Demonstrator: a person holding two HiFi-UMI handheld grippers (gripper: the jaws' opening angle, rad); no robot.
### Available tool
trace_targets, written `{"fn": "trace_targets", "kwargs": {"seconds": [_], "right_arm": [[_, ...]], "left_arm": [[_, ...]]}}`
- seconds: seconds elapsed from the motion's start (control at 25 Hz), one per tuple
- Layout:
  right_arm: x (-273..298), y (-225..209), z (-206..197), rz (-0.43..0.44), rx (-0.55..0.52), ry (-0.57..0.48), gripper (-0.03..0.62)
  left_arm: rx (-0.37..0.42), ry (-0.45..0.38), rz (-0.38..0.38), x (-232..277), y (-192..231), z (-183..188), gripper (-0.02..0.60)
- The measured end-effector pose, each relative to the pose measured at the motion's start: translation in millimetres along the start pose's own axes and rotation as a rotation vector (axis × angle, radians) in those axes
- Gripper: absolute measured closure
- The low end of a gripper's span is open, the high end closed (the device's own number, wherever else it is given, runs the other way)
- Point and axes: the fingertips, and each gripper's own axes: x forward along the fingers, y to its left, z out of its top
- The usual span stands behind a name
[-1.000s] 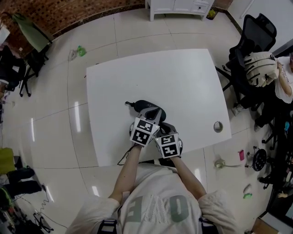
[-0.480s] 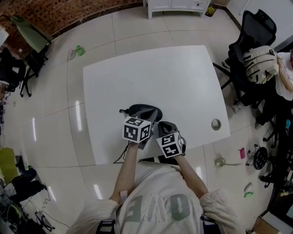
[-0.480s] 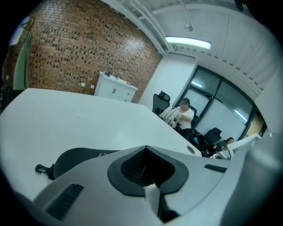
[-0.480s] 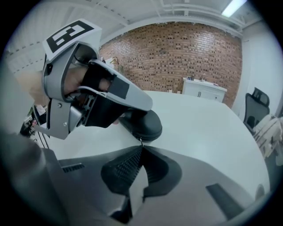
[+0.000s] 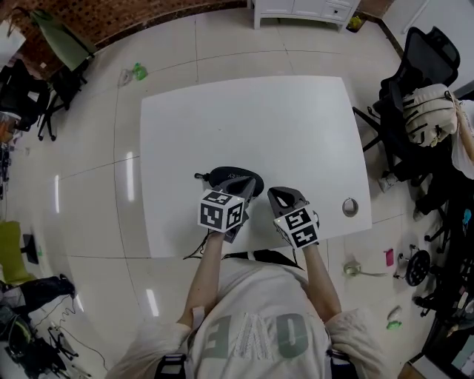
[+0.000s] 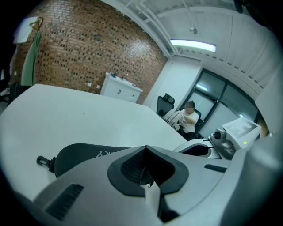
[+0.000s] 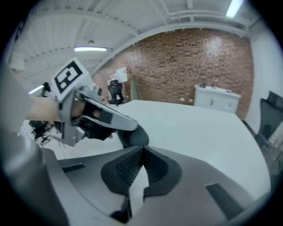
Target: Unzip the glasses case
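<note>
Head view: the table (image 5: 296,133) is bare over its far half and right side, so there is open room there. The case (image 5: 226,176), black and oval, lies flat near the near edge, left of centre. The left gripper (image 5: 246,185) reaches over the case's right end. The right gripper (image 5: 280,195) is just to the right, over bare table and apart from the case. A round hole (image 5: 350,207) sits in the tabletop near the right near corner. A chair (image 5: 415,66) with a bag (image 5: 428,112) on it stands close to the table's right edge. A cabinet (image 5: 304,7) stands past the far edge, well apart.

Left gripper view: the jaws are pressed together, tips meeting at the case's end. A small metal bit shows in the slit behind the tips. I cannot tell whether the jaws pinch the case. The case runs off to the left behind the left jaw. A brick wall (image 6: 88,48) and a seated person (image 6: 189,117) are beyond the table.

Right gripper view: the jaws are together with nothing between them, and wide bare table lies ahead. The left gripper is at the upper left.
</note>
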Motion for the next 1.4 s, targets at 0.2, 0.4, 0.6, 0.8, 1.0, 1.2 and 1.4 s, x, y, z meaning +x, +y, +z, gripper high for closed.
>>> {"fn": "trace_targets", "kwargs": {"seconds": [0.2, 0.4, 0.6, 0.8, 1.0, 1.2, 1.4], "right_arm": [[13, 31, -27, 0.120, -0.078, 0.103, 0.594], [27, 36, -33, 0.053, -0.059, 0.135, 0.465], [39, 33, -27, -0.053, 0.015, 0.171, 0.465], [40, 30, -26, -0.101, 0.064, 0.156, 0.478], [38, 35, -26, -0.126, 0.033, 0.153, 0.594], [37, 34, -26, -0.120, 0.004, 0.168, 0.594], [34, 17, -28, -0.162, -0.059, 0.190, 0.594]], "left_arm": [[-0.018, -0.003, 0.007, -1, 2, -2, 0.584], [-0.025, 0.001, 0.003, 0, 0, -1, 0.584], [-0.022, 0.010, -0.002, -1, -1, -1, 0.584], [-0.006, 0.022, -0.027, -1, -2, -2, 0.584], [0.006, 0.019, -0.046, -1, -3, -1, 0.584], [0.012, 0.012, -0.055, -2, -2, -1, 0.584], [0.016, 0.021, -0.052, -2, -3, -3, 0.584]]}}
